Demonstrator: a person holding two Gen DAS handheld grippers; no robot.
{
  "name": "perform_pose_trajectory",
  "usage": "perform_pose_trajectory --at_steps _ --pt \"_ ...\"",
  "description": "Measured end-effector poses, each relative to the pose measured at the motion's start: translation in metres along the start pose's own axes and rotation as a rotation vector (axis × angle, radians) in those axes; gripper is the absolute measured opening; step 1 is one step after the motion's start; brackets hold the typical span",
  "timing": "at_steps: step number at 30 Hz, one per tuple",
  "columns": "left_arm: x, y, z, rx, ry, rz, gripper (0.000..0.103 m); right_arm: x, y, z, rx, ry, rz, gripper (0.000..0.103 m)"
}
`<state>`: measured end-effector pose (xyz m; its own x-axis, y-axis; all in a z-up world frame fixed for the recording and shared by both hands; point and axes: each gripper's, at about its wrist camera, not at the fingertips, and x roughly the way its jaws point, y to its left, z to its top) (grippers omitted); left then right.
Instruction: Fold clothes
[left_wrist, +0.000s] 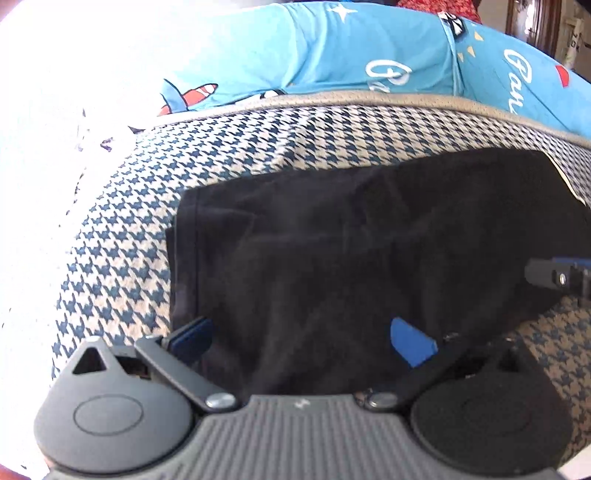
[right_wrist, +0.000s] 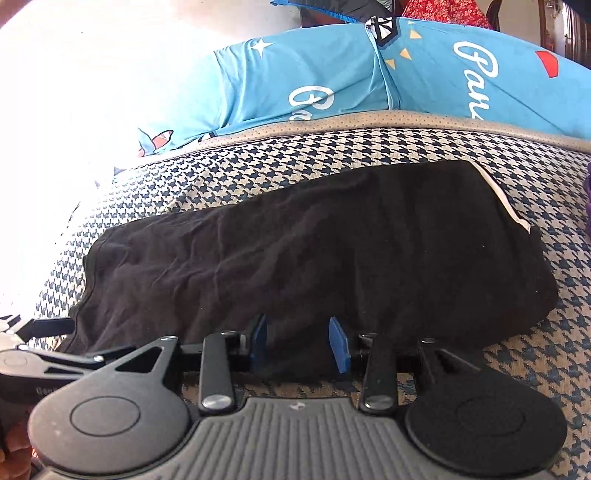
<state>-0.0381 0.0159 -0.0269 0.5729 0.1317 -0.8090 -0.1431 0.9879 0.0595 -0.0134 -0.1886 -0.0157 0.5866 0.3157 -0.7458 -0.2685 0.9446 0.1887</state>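
Both grippers, the left gripper (left_wrist: 303, 341) wide and the right gripper (right_wrist: 301, 341) narrow, hold nothing, and the black cloth (right_wrist: 314, 258) looks folded on the checked cushion (right_wrist: 517, 369).

We record strong daylight entering from the upper left in both wrist views; that corner is overexposed to plain white and holds no detail. The black garment (left_wrist: 369, 258) reads as a dark, low-contrast mass, with creases clearer in the right wrist view. The houndstooth cover (left_wrist: 122, 258) stays sharp near the centre and bends toward the edges, where fisheye distortion curves straight seams. We see slight softness and compression blocking throughout. Shadows are soft and shallow.
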Motion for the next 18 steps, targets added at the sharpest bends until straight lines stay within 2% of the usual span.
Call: perform_pose_trajectory --at_steps 6,11,18 --pt "0.023 0.010 0.029 -0.078 0.006 -0.012 0.103 0.011 0.023 0.001 -0.085 -0.025 -0.001 0.037" --pt "0.041 0.000 0.045 -0.038 -0.010 0.014 0.103 0.023 0.023 0.001 -0.096 0.001 -0.025 0.037" --pt "0.067 -0.013 0.043 0.011 0.039 0.029 0.103 0.036 0.027 -0.006 -0.169 0.051 -0.031 0.038"
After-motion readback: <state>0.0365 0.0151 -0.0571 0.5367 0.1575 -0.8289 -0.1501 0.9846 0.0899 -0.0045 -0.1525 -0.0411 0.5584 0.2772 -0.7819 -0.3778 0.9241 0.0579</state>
